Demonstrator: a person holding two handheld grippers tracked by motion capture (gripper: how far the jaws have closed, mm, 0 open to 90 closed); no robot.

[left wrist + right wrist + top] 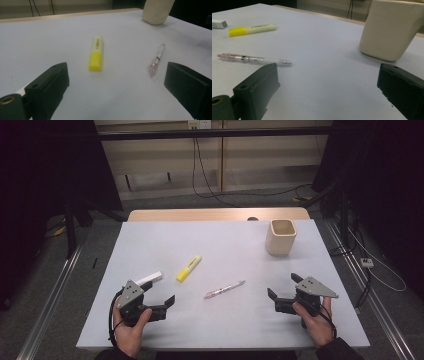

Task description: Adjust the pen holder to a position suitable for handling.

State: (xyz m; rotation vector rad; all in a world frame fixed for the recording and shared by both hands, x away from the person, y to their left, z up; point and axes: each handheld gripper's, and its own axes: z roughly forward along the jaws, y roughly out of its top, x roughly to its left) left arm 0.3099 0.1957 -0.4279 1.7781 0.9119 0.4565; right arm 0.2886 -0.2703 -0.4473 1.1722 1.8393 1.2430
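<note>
High view shows both the left gripper [156,296] and the right gripper [283,287] released, empty; next likely reaching for the pen [224,289].

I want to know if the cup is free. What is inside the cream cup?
In the high view, the cream cup stands upright and open, and only its bare inner wall shows. Its bottom is hidden by the near rim, so a small item could lie there.

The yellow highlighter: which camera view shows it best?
The left gripper view: the yellow highlighter lies close and centred between the open jaws, cap and printed barrel both clear. In the high view it is small but shows its place on the table. In the right gripper view it lies far off, at a flat angle.
</note>
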